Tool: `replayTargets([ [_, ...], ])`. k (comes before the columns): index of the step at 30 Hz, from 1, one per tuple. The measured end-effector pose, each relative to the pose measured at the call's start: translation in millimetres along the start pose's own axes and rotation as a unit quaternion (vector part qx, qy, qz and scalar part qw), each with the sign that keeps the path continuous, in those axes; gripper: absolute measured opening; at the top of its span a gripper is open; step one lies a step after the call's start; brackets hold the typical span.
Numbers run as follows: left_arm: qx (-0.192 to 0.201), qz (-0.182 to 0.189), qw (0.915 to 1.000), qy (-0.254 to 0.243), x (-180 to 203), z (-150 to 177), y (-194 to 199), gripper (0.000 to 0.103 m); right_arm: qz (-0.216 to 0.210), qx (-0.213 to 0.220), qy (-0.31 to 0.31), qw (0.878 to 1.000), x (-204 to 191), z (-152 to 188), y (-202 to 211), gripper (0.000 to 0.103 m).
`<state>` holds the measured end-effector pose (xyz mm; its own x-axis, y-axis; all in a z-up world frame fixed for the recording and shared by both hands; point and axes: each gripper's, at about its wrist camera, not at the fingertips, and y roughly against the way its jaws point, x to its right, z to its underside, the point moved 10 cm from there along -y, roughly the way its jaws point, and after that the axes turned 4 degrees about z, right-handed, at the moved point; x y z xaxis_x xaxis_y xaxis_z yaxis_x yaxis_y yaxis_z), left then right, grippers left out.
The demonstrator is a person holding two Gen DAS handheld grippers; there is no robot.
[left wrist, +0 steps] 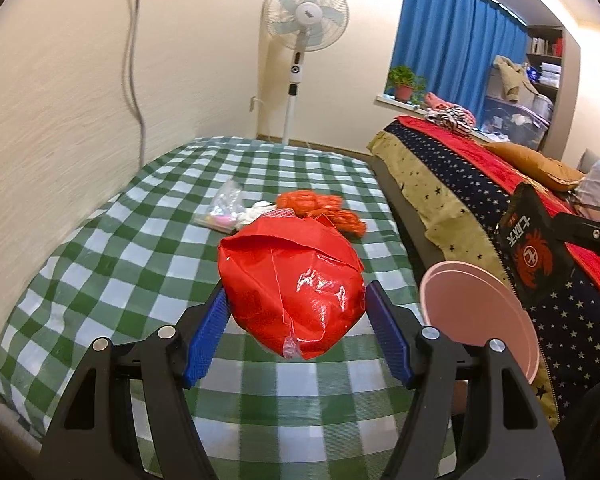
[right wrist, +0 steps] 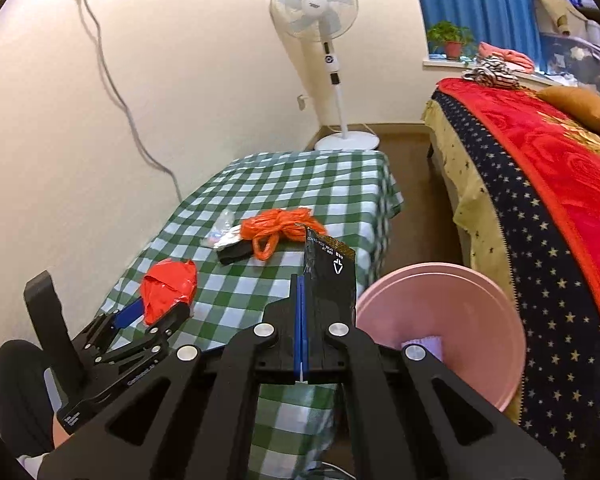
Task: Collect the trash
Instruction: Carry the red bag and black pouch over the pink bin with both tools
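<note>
Between the blue pads of my left claw (left wrist: 296,312), seen from the left wrist camera, sits a crumpled red plastic bag (left wrist: 290,288); the claw grips it from both sides, above the table (left wrist: 100,264) with its green and white checked cloth. Ahead of the claw, further along the table, lie an orange plastic bag (left wrist: 324,210) bunched into a knot, a small clear bag (left wrist: 222,210) and a bit of white crumpled paper (left wrist: 256,212) just beside each other. To the claw's right stands a pink bin (left wrist: 480,316), its rim close to the right pad. Beyond the bin my right claw holds a black snack packet (left wrist: 530,256) in front of a bed (left wrist: 460,184) with a starry cover.

From the right wrist camera, my right claw (right wrist: 302,320) is clenched, its blue pads pressed together on the black snack packet (right wrist: 332,276), which stands upright out of the claw. Just right of the claw is the pink bin (right wrist: 440,320), open, with something pale lilac inside. To the left, my left claw (right wrist: 162,306) holds the red plastic bag (right wrist: 168,290) over the table (right wrist: 280,184). Ahead lie the orange plastic bag (right wrist: 278,230), a flat black wrapper (right wrist: 234,252) touching it, and the small clear bag (right wrist: 220,230). A standing fan (right wrist: 332,64) rises behind the table's far end.
</note>
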<state>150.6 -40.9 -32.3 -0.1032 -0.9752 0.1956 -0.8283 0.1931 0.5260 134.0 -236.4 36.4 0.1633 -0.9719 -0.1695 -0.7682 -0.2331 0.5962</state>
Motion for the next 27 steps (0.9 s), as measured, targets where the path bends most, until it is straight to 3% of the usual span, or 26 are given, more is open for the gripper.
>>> replayTargets([
  [14,0.006,0.043,0.9982,-0.041,51.3,0.0,-15.0,0.067,0.086,0.029,-0.047,0.995,78.5,2.8,7.5,0.0],
  [27,0.002,0.099,0.9921,-0.077,115.5,2.0,-38.9,0.067,0.135,0.042,-0.066,0.988,114.9,2.6,7.2,0.0],
])
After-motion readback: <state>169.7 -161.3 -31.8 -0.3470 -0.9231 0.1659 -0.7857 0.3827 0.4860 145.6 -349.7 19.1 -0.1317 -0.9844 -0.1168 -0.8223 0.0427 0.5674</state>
